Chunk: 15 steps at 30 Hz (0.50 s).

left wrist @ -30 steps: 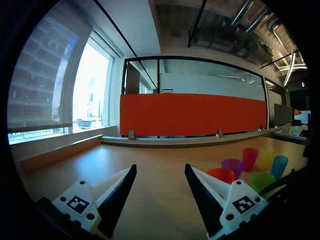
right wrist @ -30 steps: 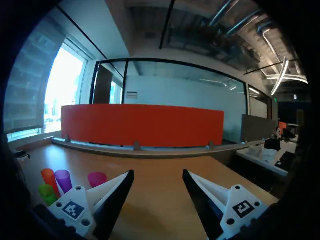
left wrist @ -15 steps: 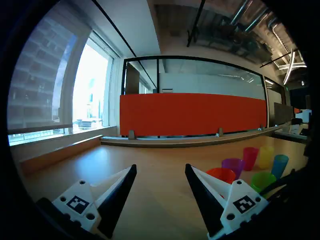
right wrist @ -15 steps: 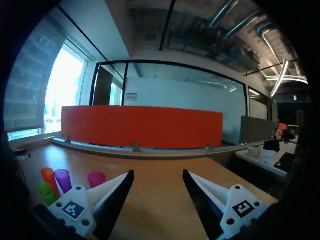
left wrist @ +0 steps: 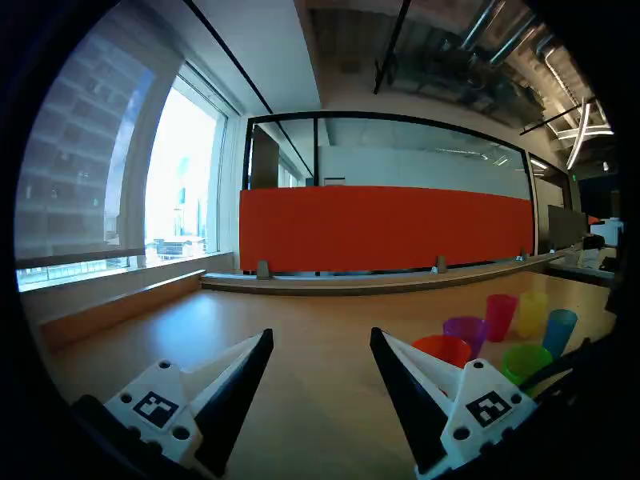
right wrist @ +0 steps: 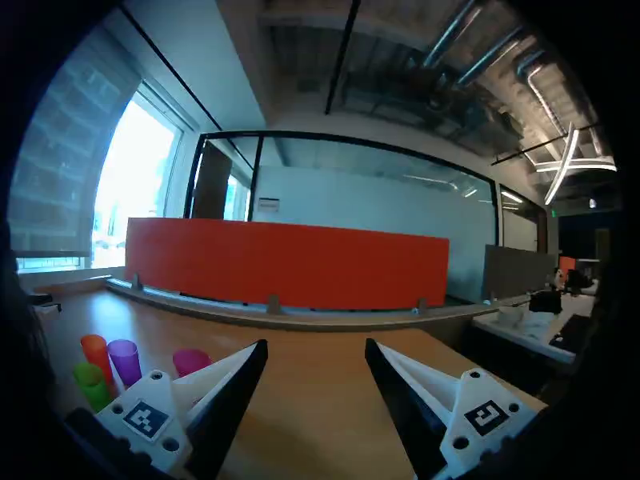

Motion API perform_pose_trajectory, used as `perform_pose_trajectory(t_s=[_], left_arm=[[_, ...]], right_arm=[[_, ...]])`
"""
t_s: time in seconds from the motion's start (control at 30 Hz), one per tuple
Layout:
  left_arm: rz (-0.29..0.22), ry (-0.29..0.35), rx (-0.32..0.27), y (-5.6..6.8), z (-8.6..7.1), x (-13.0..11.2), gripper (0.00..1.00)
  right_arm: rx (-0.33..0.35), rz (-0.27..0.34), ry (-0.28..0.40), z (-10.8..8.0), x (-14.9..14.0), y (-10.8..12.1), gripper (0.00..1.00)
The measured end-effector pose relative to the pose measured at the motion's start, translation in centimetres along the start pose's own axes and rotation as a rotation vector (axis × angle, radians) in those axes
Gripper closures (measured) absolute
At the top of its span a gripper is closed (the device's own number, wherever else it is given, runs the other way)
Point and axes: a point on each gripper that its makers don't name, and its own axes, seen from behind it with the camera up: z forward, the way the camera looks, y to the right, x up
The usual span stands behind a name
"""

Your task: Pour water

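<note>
My left tool (left wrist: 321, 332): wide open, empty.
My right tool (right wrist: 316, 342): wide open, empty.
Coloured plastic cups (left wrist: 466, 329): clustered on wooden tabletop (left wrist: 320, 308), untouched.

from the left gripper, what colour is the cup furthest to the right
Teal blue; the cup shows best in the left gripper view.

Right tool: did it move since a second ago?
Yes. The right tool tipped up a little: the orange wall sits lower in the right gripper view than before.

Both views look low across the table (left wrist: 320, 320) toward the orange partition (left wrist: 384, 228).
</note>
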Motion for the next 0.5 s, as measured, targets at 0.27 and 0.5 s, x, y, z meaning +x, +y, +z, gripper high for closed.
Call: perform_pose_trajectory(t_s=[0.27, 0.5], left_arm=[[0.000, 0.000, 0.000, 0.0, 0.0, 0.0, 0.10], [0.000, 0.000, 0.000, 0.0, 0.0, 0.0, 0.10]], right_arm=[[0.025, 0.009, 0.034, 0.6, -0.4, -0.9, 0.06], [0.028, 0.044, 0.038, 0.8, -1.6, -0.6, 0.05]])
